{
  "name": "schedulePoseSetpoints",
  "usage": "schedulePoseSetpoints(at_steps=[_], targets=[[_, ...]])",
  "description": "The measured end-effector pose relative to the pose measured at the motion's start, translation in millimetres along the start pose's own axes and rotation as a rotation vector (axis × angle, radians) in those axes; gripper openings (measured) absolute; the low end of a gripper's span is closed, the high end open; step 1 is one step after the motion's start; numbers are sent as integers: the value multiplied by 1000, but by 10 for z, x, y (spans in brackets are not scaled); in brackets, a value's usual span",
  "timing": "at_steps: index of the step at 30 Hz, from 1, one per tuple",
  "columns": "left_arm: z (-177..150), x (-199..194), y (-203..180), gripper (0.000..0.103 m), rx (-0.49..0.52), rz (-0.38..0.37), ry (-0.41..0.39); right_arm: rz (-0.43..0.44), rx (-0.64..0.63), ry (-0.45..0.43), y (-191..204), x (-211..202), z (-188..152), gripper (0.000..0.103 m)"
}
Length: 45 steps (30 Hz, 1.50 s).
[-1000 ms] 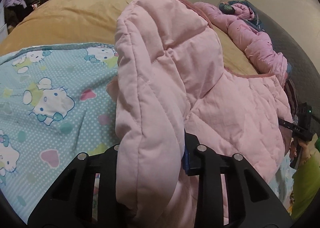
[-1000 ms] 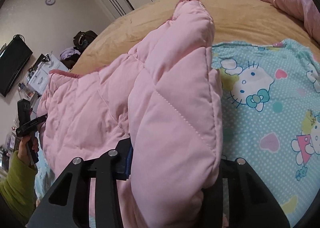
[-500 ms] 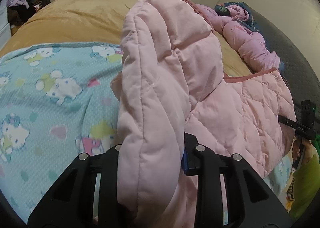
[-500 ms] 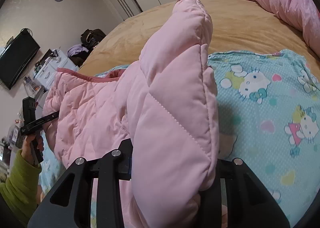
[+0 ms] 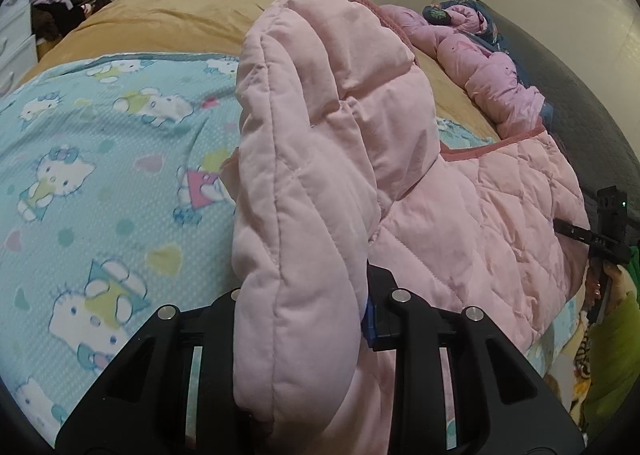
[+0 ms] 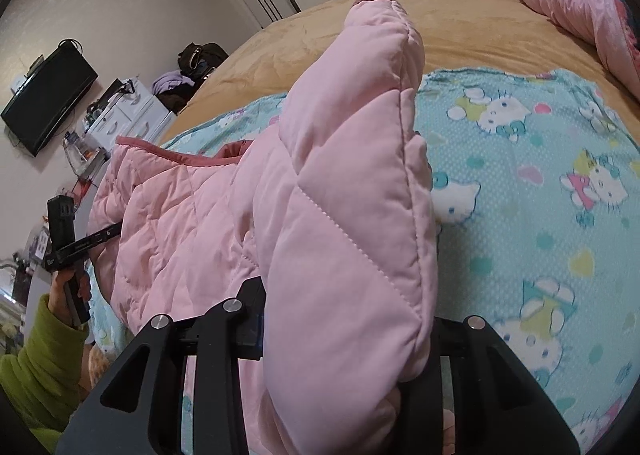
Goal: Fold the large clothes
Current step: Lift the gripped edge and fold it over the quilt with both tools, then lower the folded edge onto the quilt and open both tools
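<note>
Pink quilted jacket (image 5: pixel 472 223) hangs between your two grippers above the blue cat-print blanket (image 5: pixel 100 159) on the bed. Your left gripper (image 5: pixel 304 319) is clenched on one thick padded edge, and your right gripper (image 6: pixel 340 331) is clenched on another, each bunching the fabric into a fat roll between the jaws. Part of the garment drapes down toward the blanket; whether it touches is not clear. Judging by this, you are early in the fold: the jacket is lifted, not laid flat, with no neat crease showing. Spreading, folding and squaring are left.
</note>
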<state>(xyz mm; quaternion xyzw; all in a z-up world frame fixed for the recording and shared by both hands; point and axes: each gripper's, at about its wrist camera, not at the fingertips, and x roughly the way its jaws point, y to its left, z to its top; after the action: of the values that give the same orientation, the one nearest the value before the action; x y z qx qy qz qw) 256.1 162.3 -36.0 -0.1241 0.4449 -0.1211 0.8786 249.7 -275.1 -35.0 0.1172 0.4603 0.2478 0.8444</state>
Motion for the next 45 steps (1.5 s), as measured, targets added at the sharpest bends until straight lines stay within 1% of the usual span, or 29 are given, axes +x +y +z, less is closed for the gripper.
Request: schedulePoseSetpoints(at_steps=[4, 7, 9, 15, 21, 24, 26, 28, 29, 33, 35, 37, 40, 45], targets=[[-36, -15, -13, 22, 2, 14, -8, -10, 10, -9, -4, -15, -79, 34], [-43, 21, -31, 22, 11, 39, -9, -46, 6, 1, -23, 32, -87, 34], [-44, 67, -7, 22, 0, 45, -7, -73, 20, 18, -50, 93, -84, 35], [-80, 200, 45, 23, -29, 63, 0, -115, 29, 20, -80, 217, -102, 36], [-116, 298, 92, 26, -29, 80, 7, -157, 53, 46, -151, 353, -208, 42], [-144, 332, 109, 28, -31, 89, 6, -206, 75, 51, -168, 434, -272, 47], [-151, 356, 120, 29, -38, 96, 6, -246, 83, 50, -148, 468, -291, 56], [-160, 372, 114, 31, -32, 108, 3, -289, 92, 50, -133, 498, -309, 61], [-174, 377, 105, 31, -28, 113, 3, -314, 94, 49, -122, 507, -315, 68], [-183, 394, 120, 36, -33, 125, 3, -381, 129, 41, -147, 519, -343, 82], [-189, 395, 129, 38, -43, 129, 4, -411, 145, 34, -152, 510, -364, 92], [-195, 390, 123, 39, -39, 141, 5, -426, 171, 34, -177, 502, -379, 97], [-199, 377, 128, 41, -42, 150, 7, -439, 197, 28, -190, 485, -400, 98], [-213, 346, 107, 45, -44, 173, 18, -495, 160, -1, -90, 449, -381, 99]])
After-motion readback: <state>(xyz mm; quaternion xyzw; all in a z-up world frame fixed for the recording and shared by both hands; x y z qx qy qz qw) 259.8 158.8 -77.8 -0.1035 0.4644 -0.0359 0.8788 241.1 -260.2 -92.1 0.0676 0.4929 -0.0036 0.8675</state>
